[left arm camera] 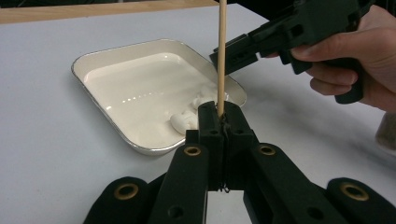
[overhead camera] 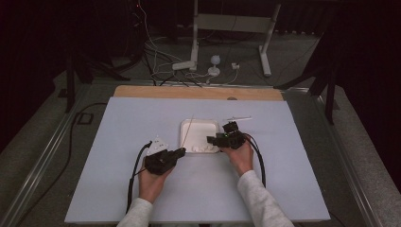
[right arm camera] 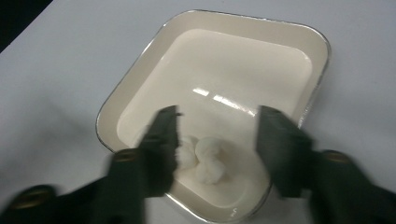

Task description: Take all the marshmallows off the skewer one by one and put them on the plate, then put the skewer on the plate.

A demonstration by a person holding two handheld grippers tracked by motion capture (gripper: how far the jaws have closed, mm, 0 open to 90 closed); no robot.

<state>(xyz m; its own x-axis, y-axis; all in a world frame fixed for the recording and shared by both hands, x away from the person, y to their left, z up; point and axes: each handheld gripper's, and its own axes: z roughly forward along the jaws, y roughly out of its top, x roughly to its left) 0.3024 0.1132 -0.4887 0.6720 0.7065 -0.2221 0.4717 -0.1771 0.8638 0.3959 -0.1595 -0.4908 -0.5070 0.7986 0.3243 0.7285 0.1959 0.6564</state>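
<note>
Nearest the person, the left gripper (left arm camera: 219, 116) pinches a stiff, thin skewer (left arm camera: 222, 56) upright; beyond, the right gripper (right arm camera: 217, 135), fingers apart, hangs over soft, light marshmallows (right arm camera: 205, 161) (easily squashed, so grip gently across the middle) in the tray (right arm camera: 322, 60) on the worktop (overhead camera: 142, 198).

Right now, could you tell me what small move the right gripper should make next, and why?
Probably lower the right gripper onto a marshmallow and close: its jaws are open above the pieces in the tray, gripping nothing, while the left gripper holds the skewer ready.
</note>
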